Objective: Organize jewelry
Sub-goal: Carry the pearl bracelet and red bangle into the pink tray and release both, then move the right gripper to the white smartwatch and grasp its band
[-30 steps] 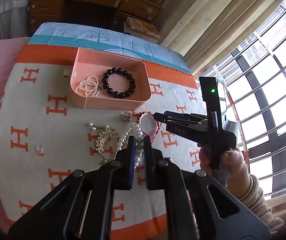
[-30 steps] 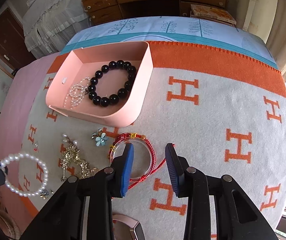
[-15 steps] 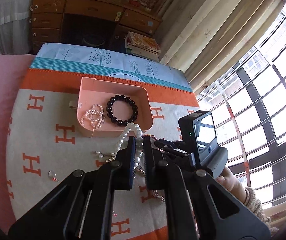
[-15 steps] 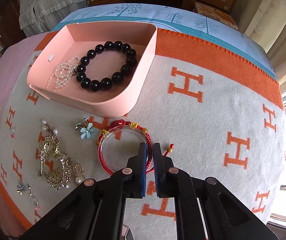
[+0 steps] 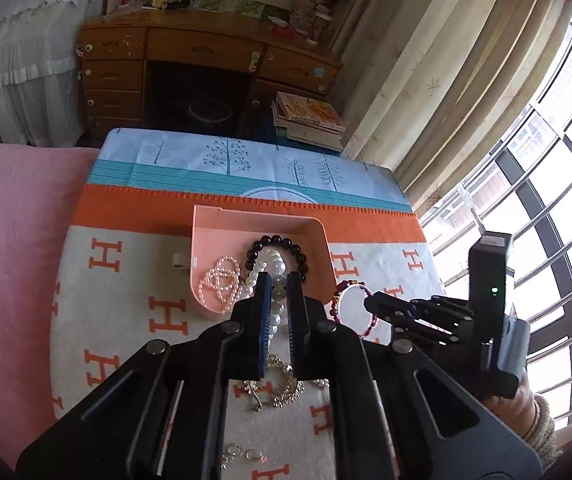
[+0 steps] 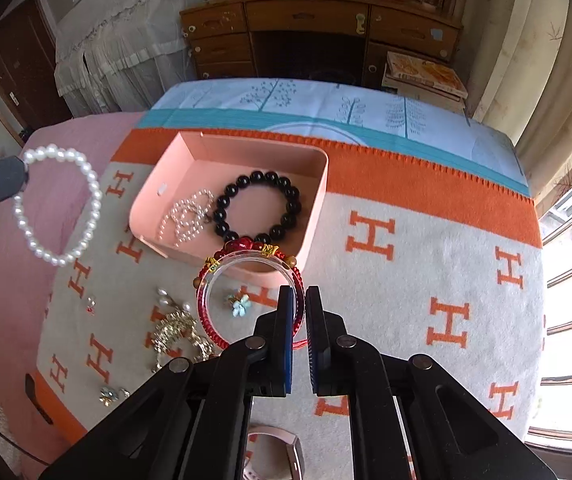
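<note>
Brass ornaments [image 6: 178,332], flower charm [image 6: 240,305] scattered before pink tray [image 6: 314,216], dresser [image 6: 318,20] behind

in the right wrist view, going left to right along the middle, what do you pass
left tool tip → white pearl bracelet hanging from it → small pearl strand in the pink tray → black bead bracelet → tray's right wall → bare H-pattern blanket.

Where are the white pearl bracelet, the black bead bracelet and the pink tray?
white pearl bracelet [image 6: 95,196], right wrist view, right side of loop.
black bead bracelet [image 6: 294,194], right wrist view, right-hand beads.
pink tray [image 6: 318,208], right wrist view, right wall.
</note>
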Tool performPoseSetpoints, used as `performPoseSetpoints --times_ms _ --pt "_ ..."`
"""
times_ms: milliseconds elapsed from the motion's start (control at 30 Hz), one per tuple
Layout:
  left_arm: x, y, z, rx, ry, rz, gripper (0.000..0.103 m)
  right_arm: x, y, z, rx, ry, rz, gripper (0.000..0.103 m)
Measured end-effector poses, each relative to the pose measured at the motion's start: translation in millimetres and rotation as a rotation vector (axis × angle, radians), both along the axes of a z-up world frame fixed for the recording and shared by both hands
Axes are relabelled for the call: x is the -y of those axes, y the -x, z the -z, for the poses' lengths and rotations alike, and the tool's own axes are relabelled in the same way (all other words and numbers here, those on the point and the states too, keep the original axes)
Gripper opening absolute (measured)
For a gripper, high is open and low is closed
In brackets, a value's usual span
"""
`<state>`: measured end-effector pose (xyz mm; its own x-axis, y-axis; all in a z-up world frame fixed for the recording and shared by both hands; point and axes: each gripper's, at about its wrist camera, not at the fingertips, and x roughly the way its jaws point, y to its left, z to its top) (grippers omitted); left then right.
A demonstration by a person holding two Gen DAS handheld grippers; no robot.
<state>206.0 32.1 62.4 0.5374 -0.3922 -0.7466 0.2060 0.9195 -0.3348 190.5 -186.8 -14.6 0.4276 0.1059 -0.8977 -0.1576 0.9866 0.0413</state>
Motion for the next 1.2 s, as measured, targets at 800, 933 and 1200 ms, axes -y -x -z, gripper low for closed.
performPoseSetpoints --times_ms 800,933,1200 --pt "32 -107 130 -0.189 -0.084 -0.103 0.006 -9 -110 37 -0.027 -0.151 0.239 0.006" --pt "35 -100 132 -0.187 -0.106 -0.085 0.006 -6 -112 44 -0.035 -0.159 0.24 0.009" --pt "15 -72 107 -0.119 -0.071 -0.083 0.006 -3 -92 23 0.016 -0.168 0.21 0.009"
